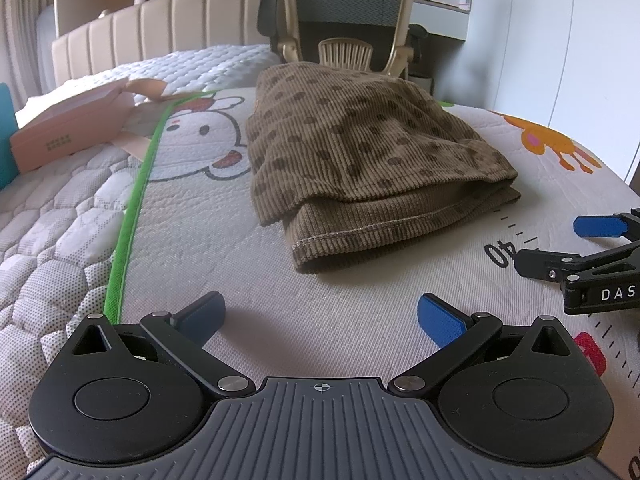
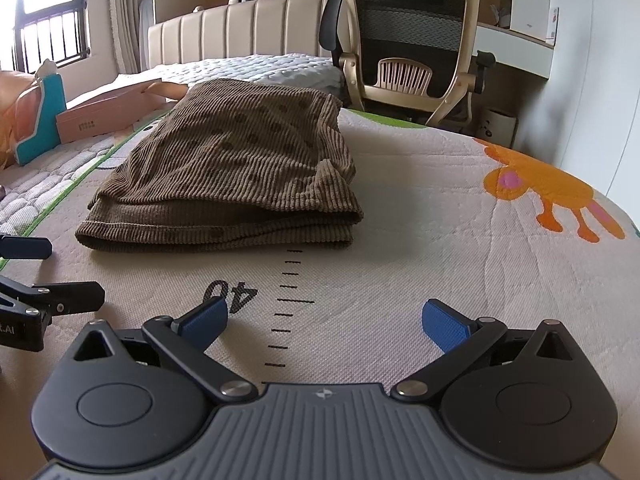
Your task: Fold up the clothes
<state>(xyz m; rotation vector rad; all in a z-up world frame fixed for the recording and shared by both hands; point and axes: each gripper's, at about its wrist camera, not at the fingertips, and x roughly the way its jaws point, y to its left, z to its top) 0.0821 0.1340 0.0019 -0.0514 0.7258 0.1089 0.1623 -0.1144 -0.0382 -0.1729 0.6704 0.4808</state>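
The brown dotted corduroy garment lies folded into a thick stack on the printed play mat spread over the bed, at about 12 o'clock from the left hand-held gripper and about 11 o'clock from the right hand-held gripper. Both are spread wide with nothing between their blue pads; each sits low over the bare mat, near the garment's front hem but apart from it. In the left view the right one shows at 3 o'clock, close beside.

The fold looks nearly or fully done, so the risk from here is undoing it. The top layer overhangs loosely at the near edge, and a pad sliding in low could snag that lip and drag the layers askew. Corduroy is bulky and springy; a pinch that catches only the upper layer would peel it open when lifted. The two tools sit close together, so a reach across could knock them into each other. The pink cardboard box at 10 o'clock and the office chair behind are well apart and unlikely to interfere
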